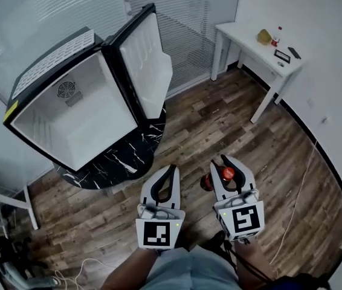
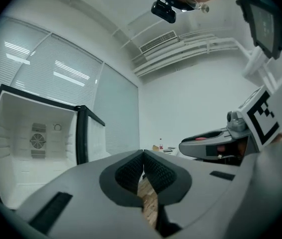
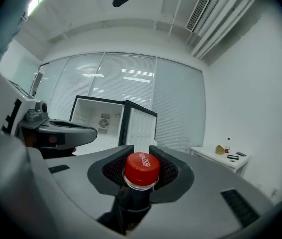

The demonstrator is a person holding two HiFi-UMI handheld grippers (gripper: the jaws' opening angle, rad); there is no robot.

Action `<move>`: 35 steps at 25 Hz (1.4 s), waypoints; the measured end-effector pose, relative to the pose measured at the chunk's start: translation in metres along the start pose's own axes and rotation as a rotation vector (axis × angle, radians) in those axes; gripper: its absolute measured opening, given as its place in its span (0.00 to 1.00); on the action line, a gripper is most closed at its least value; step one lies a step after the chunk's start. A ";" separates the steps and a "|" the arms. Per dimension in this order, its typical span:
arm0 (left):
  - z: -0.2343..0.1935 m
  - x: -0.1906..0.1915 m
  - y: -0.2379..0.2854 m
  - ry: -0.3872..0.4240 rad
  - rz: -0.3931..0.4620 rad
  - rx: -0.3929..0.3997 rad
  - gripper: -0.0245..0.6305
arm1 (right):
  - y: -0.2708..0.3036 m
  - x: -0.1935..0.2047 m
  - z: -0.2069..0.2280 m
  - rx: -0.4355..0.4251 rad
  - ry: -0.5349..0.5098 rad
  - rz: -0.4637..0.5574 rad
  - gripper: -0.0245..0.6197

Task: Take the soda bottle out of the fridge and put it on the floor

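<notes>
I see wood plank floor [image 1: 219, 122]. Just ahead-left of my left gripper [image 1: 171, 168] a black marbled slab [image 1: 118, 165] lies on it under the fridge [image 1: 68, 116]. Well ahead-right of my right gripper [image 1: 219, 160] a white table [image 1: 243, 41] bears a small red-capped bottle [image 1: 276, 38].

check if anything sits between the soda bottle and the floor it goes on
Nothing visible does. The soda bottle hangs by its neck in the right claw, with only wood floor under and around it.
</notes>
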State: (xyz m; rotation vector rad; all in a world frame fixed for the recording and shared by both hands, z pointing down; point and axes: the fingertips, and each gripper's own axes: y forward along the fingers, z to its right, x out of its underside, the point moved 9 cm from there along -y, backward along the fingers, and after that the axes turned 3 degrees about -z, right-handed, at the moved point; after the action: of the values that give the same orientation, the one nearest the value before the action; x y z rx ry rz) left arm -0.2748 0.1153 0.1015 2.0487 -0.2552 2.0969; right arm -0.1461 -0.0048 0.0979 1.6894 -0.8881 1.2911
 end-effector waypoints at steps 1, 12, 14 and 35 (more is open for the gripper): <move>0.015 -0.002 0.008 0.004 -0.005 0.033 0.06 | -0.009 0.003 0.014 0.034 0.003 0.000 0.21; 0.152 0.001 0.063 0.002 -0.018 0.355 0.06 | -0.121 0.043 0.113 0.357 0.037 -0.034 0.21; 0.172 0.000 0.067 0.002 -0.010 0.411 0.06 | -0.142 0.051 0.119 0.410 0.052 -0.059 0.21; 0.299 0.006 0.065 0.051 -0.021 0.740 0.06 | -0.275 0.087 0.143 0.711 0.158 -0.125 0.21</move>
State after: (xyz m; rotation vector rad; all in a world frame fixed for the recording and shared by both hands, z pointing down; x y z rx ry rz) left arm -0.0034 -0.0246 0.1162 2.3126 0.6455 2.4631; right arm 0.1747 -0.0228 0.1110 2.0850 -0.2181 1.7472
